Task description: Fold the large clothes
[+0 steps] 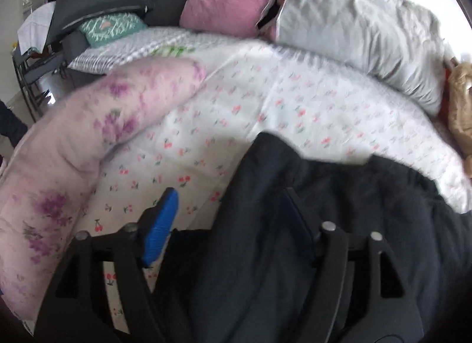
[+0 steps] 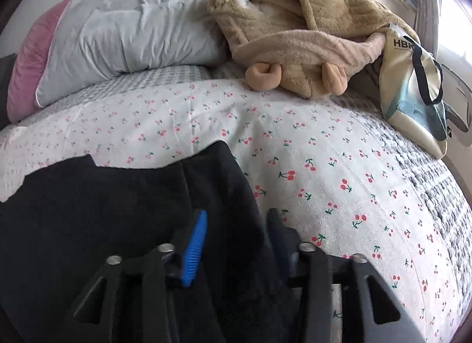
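Both grippers — left [image 1: 230, 219] and right [image 2: 236, 239] — stand spread apart over a dark navy fabric garment [image 2: 118, 195], which lies loose on the white cherry-print bedsheet [image 2: 324, 166], gripped by neither.

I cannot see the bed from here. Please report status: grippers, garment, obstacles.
Left gripper open, right gripper open, both over the dark garment. Garment lies on the cherry-print cover, not gripped. Pink floral quilt lies close to its left.
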A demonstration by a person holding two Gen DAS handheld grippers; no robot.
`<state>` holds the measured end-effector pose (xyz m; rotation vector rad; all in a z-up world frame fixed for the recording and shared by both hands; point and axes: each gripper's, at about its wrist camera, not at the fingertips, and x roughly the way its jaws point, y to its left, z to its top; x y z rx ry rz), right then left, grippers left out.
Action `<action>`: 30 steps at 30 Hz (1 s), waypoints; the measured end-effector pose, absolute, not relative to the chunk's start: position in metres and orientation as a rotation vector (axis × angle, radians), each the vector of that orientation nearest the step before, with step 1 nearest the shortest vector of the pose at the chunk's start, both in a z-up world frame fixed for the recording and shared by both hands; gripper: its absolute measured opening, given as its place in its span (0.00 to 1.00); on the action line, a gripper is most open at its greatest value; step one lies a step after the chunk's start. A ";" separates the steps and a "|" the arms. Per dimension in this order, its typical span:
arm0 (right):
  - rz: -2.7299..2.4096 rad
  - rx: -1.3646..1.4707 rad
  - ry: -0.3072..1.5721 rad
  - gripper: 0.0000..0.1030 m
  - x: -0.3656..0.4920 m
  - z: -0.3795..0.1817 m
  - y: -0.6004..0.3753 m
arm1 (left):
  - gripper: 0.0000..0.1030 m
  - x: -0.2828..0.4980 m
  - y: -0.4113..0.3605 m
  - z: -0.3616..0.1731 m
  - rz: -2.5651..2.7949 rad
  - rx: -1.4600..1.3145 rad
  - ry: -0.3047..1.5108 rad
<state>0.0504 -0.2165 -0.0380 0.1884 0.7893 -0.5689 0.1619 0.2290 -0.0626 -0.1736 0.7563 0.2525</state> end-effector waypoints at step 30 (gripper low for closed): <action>-0.317 0.114 0.947 0.84 -0.014 -0.074 -0.195 | 0.93 0.095 0.215 -0.113 -0.001 0.004 1.009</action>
